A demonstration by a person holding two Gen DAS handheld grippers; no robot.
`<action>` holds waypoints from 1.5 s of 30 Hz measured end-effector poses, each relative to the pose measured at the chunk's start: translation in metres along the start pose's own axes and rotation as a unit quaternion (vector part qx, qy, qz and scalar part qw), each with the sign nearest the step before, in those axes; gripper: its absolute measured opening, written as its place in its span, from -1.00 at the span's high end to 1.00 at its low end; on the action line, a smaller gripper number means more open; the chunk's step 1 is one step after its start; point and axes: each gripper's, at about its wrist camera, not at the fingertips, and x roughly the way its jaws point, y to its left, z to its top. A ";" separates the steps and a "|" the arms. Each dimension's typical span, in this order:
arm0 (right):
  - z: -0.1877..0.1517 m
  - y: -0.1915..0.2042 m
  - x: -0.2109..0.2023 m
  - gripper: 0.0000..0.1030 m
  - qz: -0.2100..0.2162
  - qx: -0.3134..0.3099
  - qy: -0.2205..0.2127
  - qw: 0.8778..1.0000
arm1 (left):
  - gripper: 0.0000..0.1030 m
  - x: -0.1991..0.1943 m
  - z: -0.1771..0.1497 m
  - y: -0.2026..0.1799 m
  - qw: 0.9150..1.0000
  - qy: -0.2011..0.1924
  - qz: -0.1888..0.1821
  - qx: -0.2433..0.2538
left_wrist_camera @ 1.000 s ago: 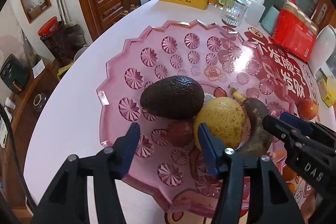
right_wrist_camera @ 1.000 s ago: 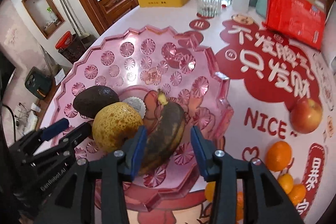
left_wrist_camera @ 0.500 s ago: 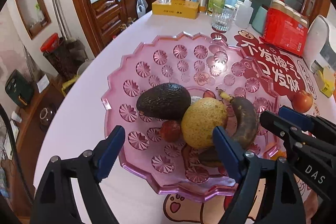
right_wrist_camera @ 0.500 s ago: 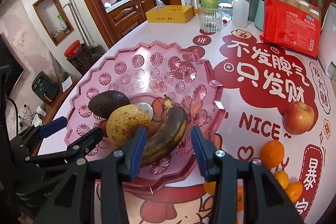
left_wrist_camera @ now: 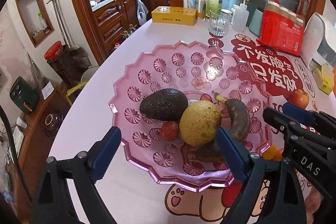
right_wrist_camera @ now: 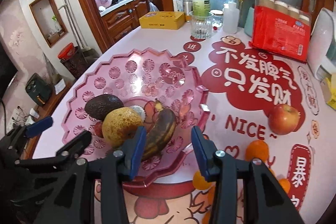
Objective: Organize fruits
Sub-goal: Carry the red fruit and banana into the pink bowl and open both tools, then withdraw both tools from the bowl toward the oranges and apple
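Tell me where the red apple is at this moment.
In the right wrist view the red apple lies on the table right of the pink fruit tray, outside it, beside the word "NICE" and just beyond the oranges.

Translucent pink scalloped plastic fruit tray [left_wrist_camera: 134,77]: pressed starburst rosettes all over. On tray: dark brown-black pebbled avocado [left_wrist_camera: 163,104]; yellow pear [left_wrist_camera: 199,123] with brown speckles; banana [right_wrist_camera: 160,132] mostly brown-black, yellow at stem; small red fruit [left_wrist_camera: 169,128]. Right of tray: red apple [right_wrist_camera: 283,119] with yellow blush, orange tangerine [right_wrist_camera: 257,150]. Pale pink counter [left_wrist_camera: 88,119] with red cloud patches, white lettering. Black tongs, blue pads [right_wrist_camera: 137,146]. Beyond tray: yellow tin box [left_wrist_camera: 173,15], red packet [right_wrist_camera: 280,34].
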 end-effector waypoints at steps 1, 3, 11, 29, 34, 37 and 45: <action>0.000 0.000 -0.002 0.13 -0.001 0.000 -0.002 1.000 | -0.77 -0.002 0.000 0.001 1.000 0.000 0.000 -0.003; -0.001 -0.002 -0.007 0.13 0.000 0.003 -0.008 1.000 | -0.77 -0.006 0.000 0.003 1.000 0.001 -0.001 -0.009; -0.008 -0.012 -0.042 0.13 -0.010 0.007 -0.045 0.999 | -0.77 -0.025 -0.004 0.001 1.000 -0.008 -0.017 -0.016; -0.055 -0.061 -0.140 0.13 -0.028 0.023 -0.115 0.993 | -0.78 -0.113 -0.015 -0.056 0.993 -0.072 -0.087 0.035; -0.065 -0.092 -0.171 0.09 -0.064 0.028 -0.136 0.988 | -0.82 -0.132 -0.011 -0.078 0.989 -0.092 -0.103 0.060; -0.065 -0.115 -0.183 -0.06 -0.089 0.040 -0.146 0.984 | -0.85 -0.135 -0.005 -0.099 0.986 -0.095 -0.109 0.078; -0.043 -0.174 -0.203 -0.08 -0.125 0.080 -0.150 0.978 | -0.85 -0.140 0.027 -0.157 0.980 -0.095 -0.129 0.119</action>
